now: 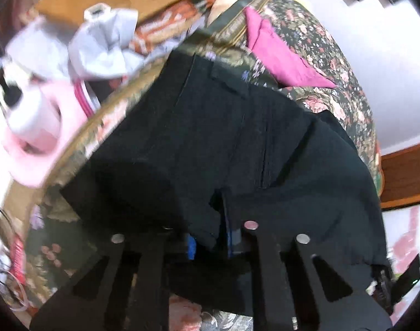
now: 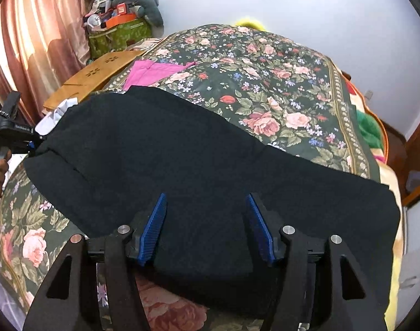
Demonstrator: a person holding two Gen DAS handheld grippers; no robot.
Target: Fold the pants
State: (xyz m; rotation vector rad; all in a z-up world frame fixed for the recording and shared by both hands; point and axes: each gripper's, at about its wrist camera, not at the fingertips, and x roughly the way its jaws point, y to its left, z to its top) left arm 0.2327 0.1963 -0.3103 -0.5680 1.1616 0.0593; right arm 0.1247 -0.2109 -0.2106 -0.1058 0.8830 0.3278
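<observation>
Left gripper (image 1: 210,237) jaws clench one black pants (image 1: 210,143); right gripper (image 2: 207,229) jaws gape.

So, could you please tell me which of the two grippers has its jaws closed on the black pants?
The left gripper: its jaws pinch a fold of the black pants. The right gripper stands open over the cloth, blue pads apart.

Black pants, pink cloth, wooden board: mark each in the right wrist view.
black pants (image 2: 182,160), right wrist view, middle of the spread fabric
pink cloth (image 2: 152,73), right wrist view, centre of its flat panel
wooden board (image 2: 94,78), right wrist view, bare top face near the cutouts
</observation>
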